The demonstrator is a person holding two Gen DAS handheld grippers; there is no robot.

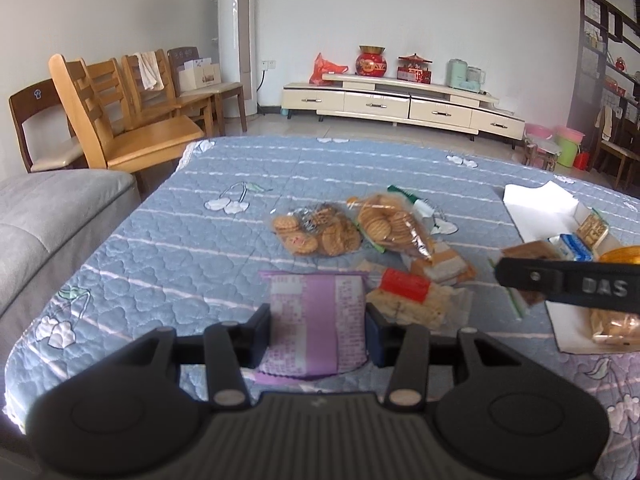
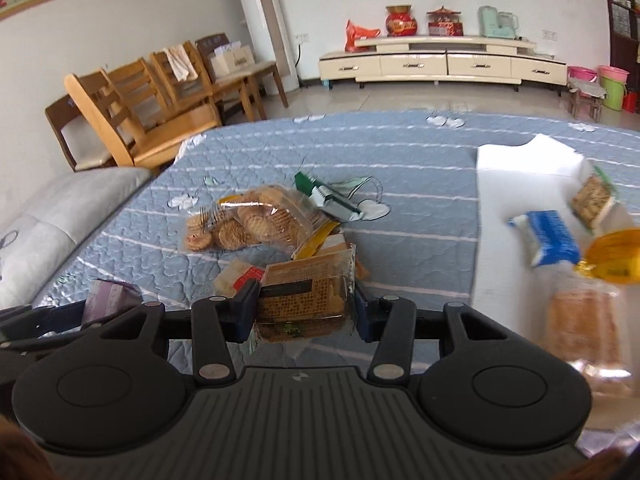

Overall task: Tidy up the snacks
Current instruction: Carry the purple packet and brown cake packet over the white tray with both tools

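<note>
White box point(image 2: 516, 184) at right blurred, its near snacks smeared; gold packet point(image 1: 624, 255) cut by right edge; purple packet point(image 2: 110, 296) mostly hidden at left.

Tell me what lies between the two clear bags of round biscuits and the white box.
In the left wrist view, the stretch between the biscuit bags and the white box is mostly bare blue quilt, with a white cherry print on it.

Quilted blue-grey table cover point(image 1: 224, 248) with white stripes and white cherry prints. Purple foil snack packet point(image 1: 318, 320) with pale pink print panels. At 12 o'clock from it, clear bags of golden-brown round biscuits point(image 1: 316, 232). Clear-wrapped tan lattice-pattern cracker pack point(image 2: 306, 300). At 3 o'clock, white open box point(image 2: 520, 184), blue-and-white packet point(image 2: 550, 236), shiny yellow wrapper point(image 2: 614, 256).
</note>
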